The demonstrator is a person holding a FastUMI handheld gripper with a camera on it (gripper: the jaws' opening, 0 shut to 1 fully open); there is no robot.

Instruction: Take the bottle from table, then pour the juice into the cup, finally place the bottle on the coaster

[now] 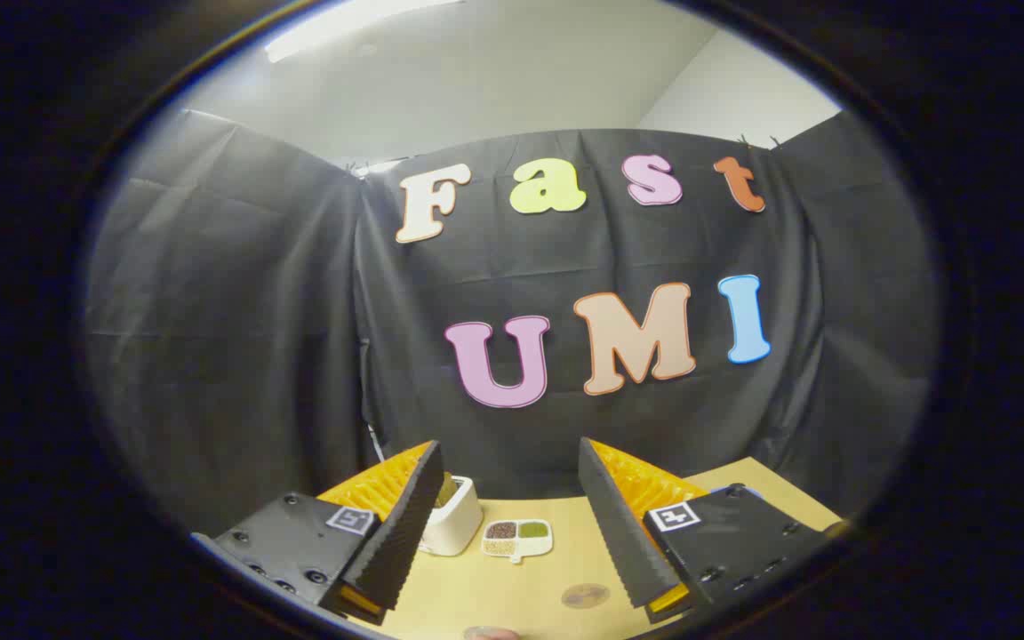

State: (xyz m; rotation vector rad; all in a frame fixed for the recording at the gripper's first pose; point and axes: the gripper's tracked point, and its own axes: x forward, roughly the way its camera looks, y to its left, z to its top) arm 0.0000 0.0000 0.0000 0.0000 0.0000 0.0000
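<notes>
i have the tool [508,524] held high and level, its fingers spread wide with nothing between them. past the fingertips lies the desk [743,484], tan and mostly bare. near its far edge, half hidden behind the left finger, sits a white pot [456,524] with something dark inside; i cannot tell whether this is the cup the task means. just beside it is a small white dish [517,539] with compartments of grains or seeds. closer to me, between the fingers, a flat round disc [585,595] lies on the desk, and i take it for the coaster. at the very near edge a pale rounded thing [492,633] just peeks in; it may be the bottle's cap, but too little shows to be sure.

so the grasp is not yet begun, by my reading. to do it well i would tilt the tool down first until the bottle is whole and centred between the fingers, and only then go in. i would keep the fingers spread as they are, come at the bottle's body low and square rather than at the neck, and close only when both pads face its sides. the dish and pot are near the far edge, so a slow approach from the near side should avoid them.
</notes>
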